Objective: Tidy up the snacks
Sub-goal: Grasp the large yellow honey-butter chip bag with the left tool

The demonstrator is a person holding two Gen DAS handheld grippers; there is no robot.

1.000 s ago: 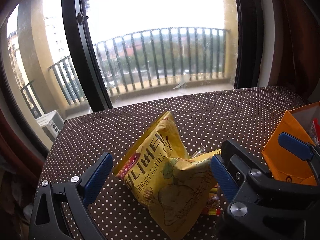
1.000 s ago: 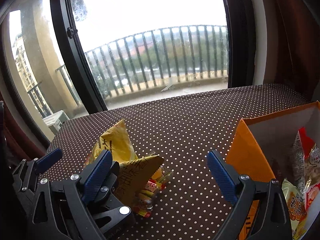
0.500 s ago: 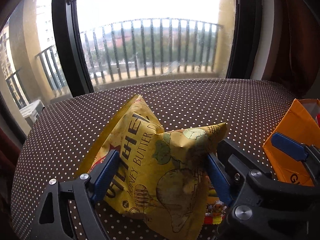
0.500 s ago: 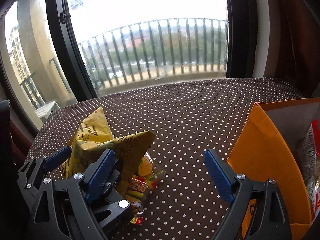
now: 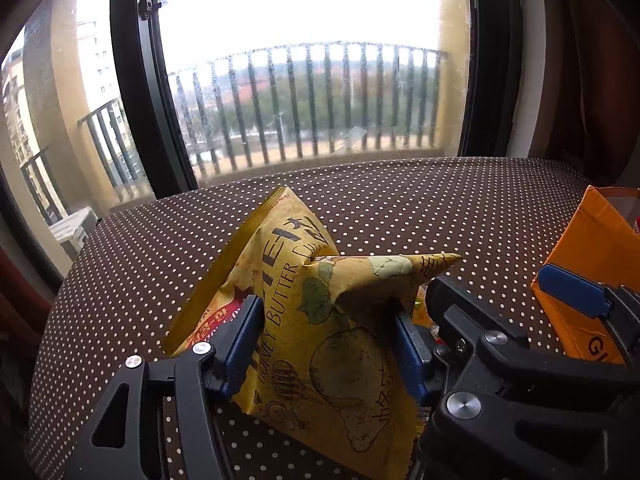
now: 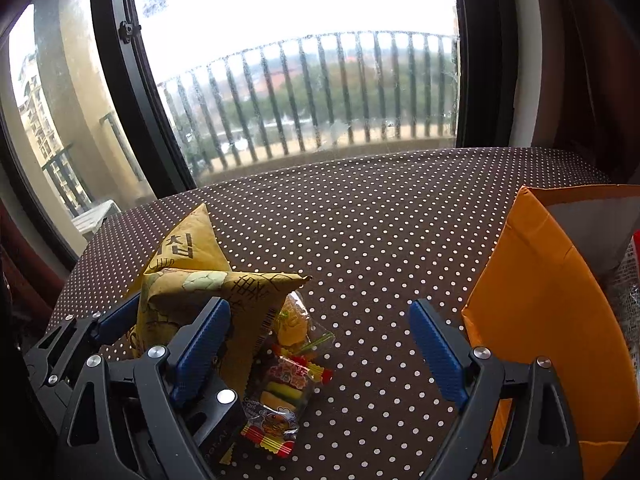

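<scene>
My left gripper [image 5: 326, 344] is shut on a yellow honey butter chips bag [image 5: 320, 320], its blue pads pressing both sides so the bag buckles. The bag also shows in the right wrist view [image 6: 192, 280], with the left gripper around it. My right gripper [image 6: 320, 352] is open and empty, just right of the bag. A small clear candy packet [image 6: 280, 392] lies on the table between its fingers. An orange box [image 6: 540, 320] with snack bags inside stands at the right; it also shows in the left wrist view [image 5: 588, 264].
The table has a brown cloth with white dots [image 6: 380, 220]. A large window with a black frame [image 5: 136, 100] and a balcony railing lies behind the far edge. Dark curtains hang at the right.
My left gripper has moved forward around the chips bag and closed on it, crumpling it. The right gripper has stayed open and shifted slightly closer to the table.
</scene>
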